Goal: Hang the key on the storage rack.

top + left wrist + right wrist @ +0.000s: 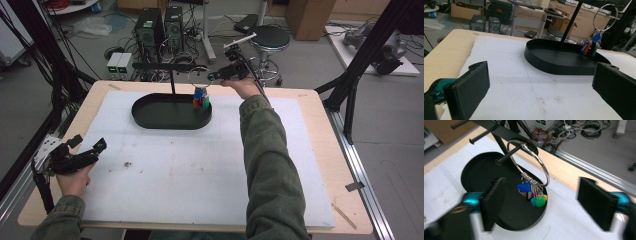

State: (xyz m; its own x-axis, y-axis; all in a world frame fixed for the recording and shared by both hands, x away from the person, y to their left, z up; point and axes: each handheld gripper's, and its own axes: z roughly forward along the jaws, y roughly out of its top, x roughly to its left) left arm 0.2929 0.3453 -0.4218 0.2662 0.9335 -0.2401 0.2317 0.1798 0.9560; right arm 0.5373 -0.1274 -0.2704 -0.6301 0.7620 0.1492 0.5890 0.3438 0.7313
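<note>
The key ring hangs from a peg above the black tray, tags dangling. The right gripper hovers beside it, jaws spread, apparently released; the left gripper waits open, well away from the tray.

Key ring on peg, tool seemingly open

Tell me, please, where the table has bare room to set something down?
The white mat is bare between the black tray and the near edge, from the left claw to the sleeve. It is crowded at the tray's right end, around the key ring and right claw.
</note>
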